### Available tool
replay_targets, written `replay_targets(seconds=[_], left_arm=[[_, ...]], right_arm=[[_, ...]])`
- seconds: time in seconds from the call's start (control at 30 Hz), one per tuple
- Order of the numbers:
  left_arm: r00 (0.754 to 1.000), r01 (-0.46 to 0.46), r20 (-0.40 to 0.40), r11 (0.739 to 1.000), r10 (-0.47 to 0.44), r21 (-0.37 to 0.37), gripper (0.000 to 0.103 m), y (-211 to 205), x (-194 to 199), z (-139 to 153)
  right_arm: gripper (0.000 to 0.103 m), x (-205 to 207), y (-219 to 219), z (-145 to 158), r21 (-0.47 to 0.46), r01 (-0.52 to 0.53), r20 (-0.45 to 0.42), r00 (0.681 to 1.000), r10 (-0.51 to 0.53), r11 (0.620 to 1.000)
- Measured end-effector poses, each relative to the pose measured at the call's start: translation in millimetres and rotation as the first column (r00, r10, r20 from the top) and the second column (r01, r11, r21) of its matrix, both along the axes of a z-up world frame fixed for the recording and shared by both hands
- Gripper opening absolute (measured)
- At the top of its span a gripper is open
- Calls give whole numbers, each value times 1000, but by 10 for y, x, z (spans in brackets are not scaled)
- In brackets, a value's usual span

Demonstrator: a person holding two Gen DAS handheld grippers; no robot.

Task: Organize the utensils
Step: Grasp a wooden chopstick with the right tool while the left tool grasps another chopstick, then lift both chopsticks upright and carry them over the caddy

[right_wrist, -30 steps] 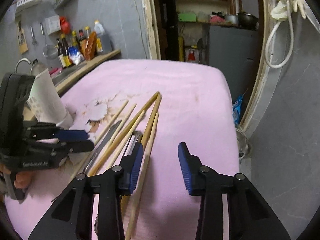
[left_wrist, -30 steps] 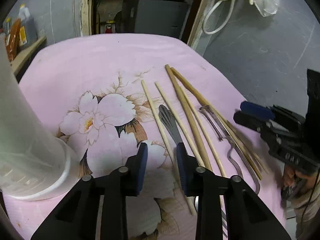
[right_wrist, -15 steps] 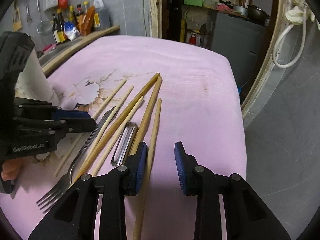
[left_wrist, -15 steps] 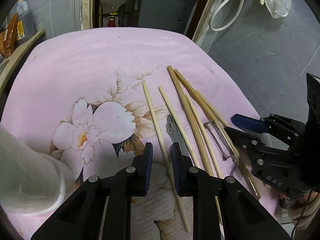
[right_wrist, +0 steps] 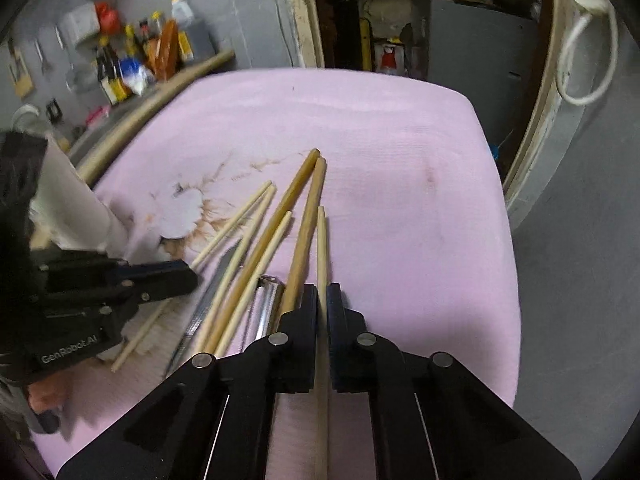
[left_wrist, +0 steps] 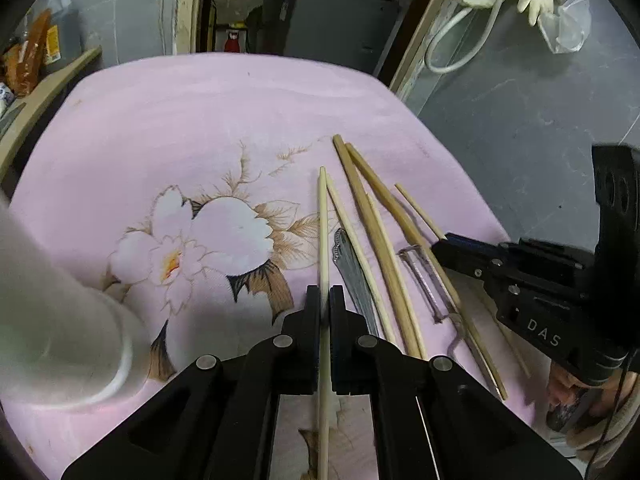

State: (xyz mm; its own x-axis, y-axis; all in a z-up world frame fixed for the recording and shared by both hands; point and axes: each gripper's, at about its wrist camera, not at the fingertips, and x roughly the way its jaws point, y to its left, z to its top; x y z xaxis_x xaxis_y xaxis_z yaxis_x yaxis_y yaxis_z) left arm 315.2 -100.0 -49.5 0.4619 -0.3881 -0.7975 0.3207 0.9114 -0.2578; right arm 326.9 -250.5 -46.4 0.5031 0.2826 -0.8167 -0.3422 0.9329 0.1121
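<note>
With the tall white plastic holder (left_wrist: 60,320) at my far left, my left gripper (left_wrist: 325,300) pinches the leftmost pale wooden chopstick (left_wrist: 322,220), my right gripper (right_wrist: 320,300) pinches the rightmost pale chopstick (right_wrist: 321,240), each lying lengthwise straight ahead on the pink floral cloth (left_wrist: 200,120).

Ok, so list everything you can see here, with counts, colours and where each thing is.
pale chopsticks: four, cream, in the row on the cloth
dark chopsticks: two, tan, mid row
fork: one, silver, among the pale chopsticks
peeler: one, metal, right of the dark chopsticks
holder: one, white, left on the cloth
cloth: one, pink, flowered, under everything
bottles: several, mixed, back ledge
left gripper: black, shut on leftmost pale chopstick
right gripper: black, shut on rightmost pale chopstick
</note>
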Motion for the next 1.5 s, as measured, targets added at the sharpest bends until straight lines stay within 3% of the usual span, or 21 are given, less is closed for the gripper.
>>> replay_targets(seconds=[0.17,0.3,0.37,0.5,0.67,0.8,0.9,1.07,1.17,1.37,1.5], left_arm=[[988,-11,150,999,19,-52,2,123,-314,239],[949,-39,307,993,71,-109,2,248,-560,474],[923,-60,368,988,110,-143,2,353,-680,583],[849,-98,493,973,191,-208,2,567,-905,828],[740,-124,619,958,263,-259,2,793,-1145,1116],[684,-140,656,939,321,-313,2,1060,-1158,1335],[648,-174,660,917,381,-358,2,1366,-1148,1479],[609,-222,649,884,456,-413,2,1891,-1062,1583],[574,-259,633,848,520,-462,2,2192,-1031,1586],[495,-316,616,787,613,-529,2,2557,-977,1493],[441,-355,629,768,641,-533,2,2604,-971,1385]], right_arm=[[3,-320,-51,208,91,1,139,990,-14,996],[3,-680,-20,478,151,-34,331,943,-18,988],[3,-847,20,613,174,-61,430,903,-20,983],[3,-1066,168,882,215,-117,586,809,-32,970],[3,-1163,457,1132,229,-202,710,703,-22,952],[3,-1162,736,1288,270,-288,766,643,-24,919],[3,-1078,918,1394,339,-345,777,627,-53,875],[3,-912,1261,1489,410,-399,788,608,-98,820],[3,-773,1479,1499,440,-414,786,607,-118,797],[3,-638,1723,1433,459,-406,792,590,-158,790],[3,-551,1771,1285,464,-373,788,587,-183,803]])
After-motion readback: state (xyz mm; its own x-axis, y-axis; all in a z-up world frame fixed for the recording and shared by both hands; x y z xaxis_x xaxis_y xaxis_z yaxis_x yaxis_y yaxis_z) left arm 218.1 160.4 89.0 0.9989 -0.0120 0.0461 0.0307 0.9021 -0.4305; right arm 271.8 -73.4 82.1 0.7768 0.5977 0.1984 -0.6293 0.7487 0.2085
